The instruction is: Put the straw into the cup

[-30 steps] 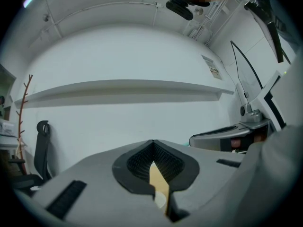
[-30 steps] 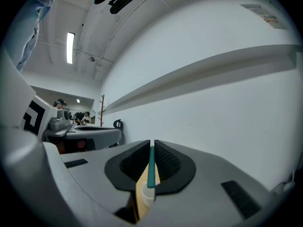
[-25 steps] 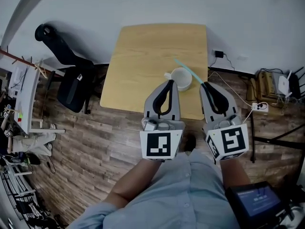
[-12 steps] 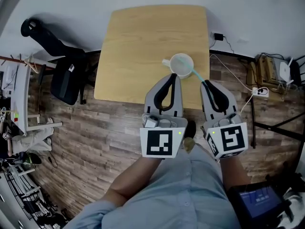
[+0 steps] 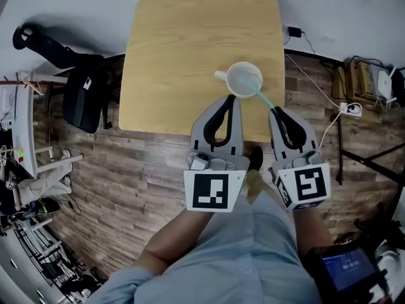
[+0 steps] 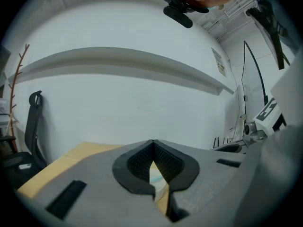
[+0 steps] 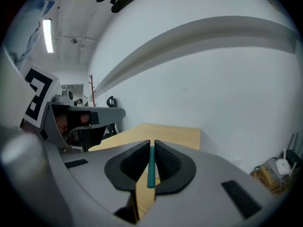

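Observation:
A white cup (image 5: 243, 79) with a small handle on its left stands on the wooden table (image 5: 177, 49) near the front right corner. A teal straw (image 5: 262, 97) slants from my right gripper (image 5: 274, 110) up-left, and its far end lies over the cup's mouth. The right gripper is shut on the straw (image 7: 150, 167), which stands between its pads. My left gripper (image 5: 231, 98) hangs just in front of the cup, shut with nothing held. A bit of the cup's rim (image 6: 158, 181) shows through the gap below its closed tips (image 6: 152, 142).
A black office chair (image 5: 82, 94) stands on the wooden floor left of the table. Cables, a power strip (image 5: 349, 109) and a small shelf lie to the right. A white wall runs behind the table.
Both grippers have moved forward toward the table. The straw's far end, which stuck out past the cup a second ago, now sits over the cup's mouth. Both jaws stay shut.

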### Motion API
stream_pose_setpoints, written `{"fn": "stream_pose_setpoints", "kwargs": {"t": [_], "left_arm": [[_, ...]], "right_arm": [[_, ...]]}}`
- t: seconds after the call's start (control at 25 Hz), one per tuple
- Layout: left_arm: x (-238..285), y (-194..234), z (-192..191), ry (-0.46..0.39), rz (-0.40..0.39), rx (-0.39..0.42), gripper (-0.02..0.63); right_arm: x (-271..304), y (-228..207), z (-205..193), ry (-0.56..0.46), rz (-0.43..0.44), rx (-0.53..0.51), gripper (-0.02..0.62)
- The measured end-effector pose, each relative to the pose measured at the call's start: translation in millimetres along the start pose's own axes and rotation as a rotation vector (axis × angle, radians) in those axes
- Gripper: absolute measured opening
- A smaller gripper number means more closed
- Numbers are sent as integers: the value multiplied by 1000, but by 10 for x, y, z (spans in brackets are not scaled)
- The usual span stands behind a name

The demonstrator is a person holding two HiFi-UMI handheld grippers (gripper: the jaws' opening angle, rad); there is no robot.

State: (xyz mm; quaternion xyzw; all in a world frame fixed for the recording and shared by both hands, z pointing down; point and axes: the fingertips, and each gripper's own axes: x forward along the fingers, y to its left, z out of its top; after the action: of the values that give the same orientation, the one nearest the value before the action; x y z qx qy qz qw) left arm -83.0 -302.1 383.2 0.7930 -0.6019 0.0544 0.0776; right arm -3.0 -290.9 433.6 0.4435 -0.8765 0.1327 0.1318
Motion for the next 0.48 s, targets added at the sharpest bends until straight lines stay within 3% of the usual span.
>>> {"fn": "stream_pose_setpoints", "kwargs": {"t": [0.48], "left_arm": [[269, 94, -358, 80, -15, -42, -8]], "right_arm": [[281, -73, -331, 74, 8, 11, 26]]}}
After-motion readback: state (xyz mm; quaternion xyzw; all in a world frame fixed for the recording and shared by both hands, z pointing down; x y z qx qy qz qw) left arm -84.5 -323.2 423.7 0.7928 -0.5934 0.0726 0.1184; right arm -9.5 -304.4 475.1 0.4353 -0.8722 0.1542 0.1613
